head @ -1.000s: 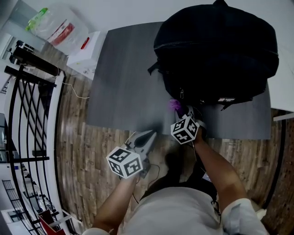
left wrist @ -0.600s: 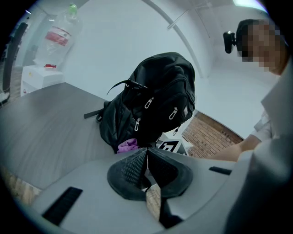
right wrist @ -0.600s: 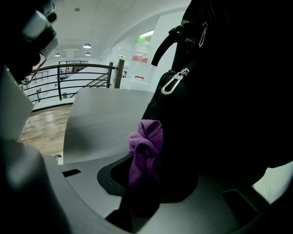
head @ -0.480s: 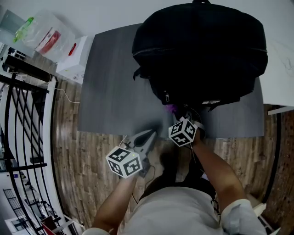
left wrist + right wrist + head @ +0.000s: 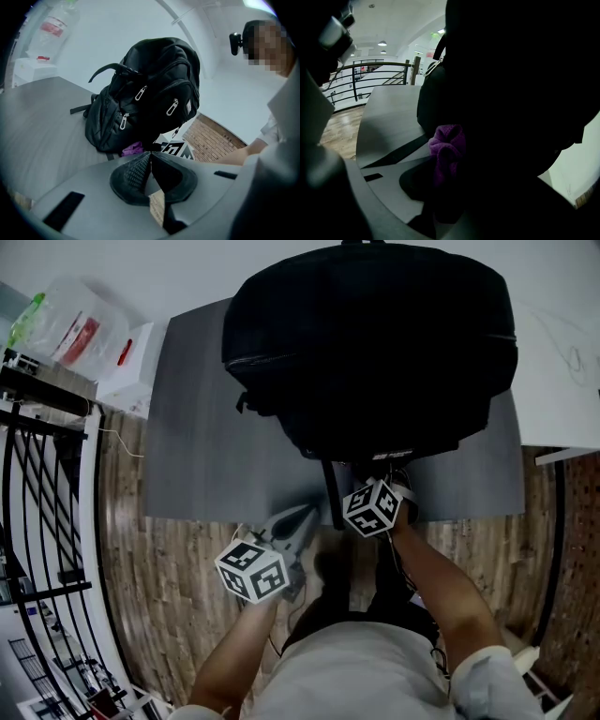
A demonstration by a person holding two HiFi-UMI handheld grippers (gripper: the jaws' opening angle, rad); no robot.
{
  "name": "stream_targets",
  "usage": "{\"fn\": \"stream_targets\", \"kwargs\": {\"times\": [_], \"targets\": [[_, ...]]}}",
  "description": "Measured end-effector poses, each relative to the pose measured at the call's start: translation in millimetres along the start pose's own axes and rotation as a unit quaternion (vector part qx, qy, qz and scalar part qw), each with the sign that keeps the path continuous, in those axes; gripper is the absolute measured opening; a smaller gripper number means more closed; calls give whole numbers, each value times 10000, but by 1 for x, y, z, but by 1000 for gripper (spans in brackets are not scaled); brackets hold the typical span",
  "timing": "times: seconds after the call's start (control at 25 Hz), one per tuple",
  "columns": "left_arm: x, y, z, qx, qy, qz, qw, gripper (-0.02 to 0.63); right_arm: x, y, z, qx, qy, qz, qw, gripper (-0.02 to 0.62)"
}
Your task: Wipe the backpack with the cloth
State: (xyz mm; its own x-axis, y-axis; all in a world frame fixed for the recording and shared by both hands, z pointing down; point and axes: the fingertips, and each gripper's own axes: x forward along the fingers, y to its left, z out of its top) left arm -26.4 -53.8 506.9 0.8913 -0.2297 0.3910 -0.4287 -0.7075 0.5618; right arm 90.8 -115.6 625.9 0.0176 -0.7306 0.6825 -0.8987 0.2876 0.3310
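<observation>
On grey table (image 5: 197,427), black backpack (image 5: 375,343), right tongs (image 5: 445,187) clamped on cloth (image 5: 447,145), left tongs (image 5: 151,157) together.

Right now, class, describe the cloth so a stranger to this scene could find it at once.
On the grey table sits a black backpack. At its near bottom edge, the right gripper holds a small bunched cloth, the only purple thing there.

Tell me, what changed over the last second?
The right claw, shut on the cloth, slid rightward along the backpack's near edge, from its left corner toward the middle; from above the cloth is now hidden. The left claw, shut and empty, drifted the same way. Backpack and table stayed put.
</observation>
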Motion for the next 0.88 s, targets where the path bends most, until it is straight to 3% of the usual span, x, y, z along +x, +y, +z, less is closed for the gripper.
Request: {"fn": "stream_targets", "kwargs": {"times": [0.88], "targets": [[81, -38, -10, -122, 271, -236, 9993, 5, -6, -67, -44, 90, 82, -97, 9999, 130]]}}
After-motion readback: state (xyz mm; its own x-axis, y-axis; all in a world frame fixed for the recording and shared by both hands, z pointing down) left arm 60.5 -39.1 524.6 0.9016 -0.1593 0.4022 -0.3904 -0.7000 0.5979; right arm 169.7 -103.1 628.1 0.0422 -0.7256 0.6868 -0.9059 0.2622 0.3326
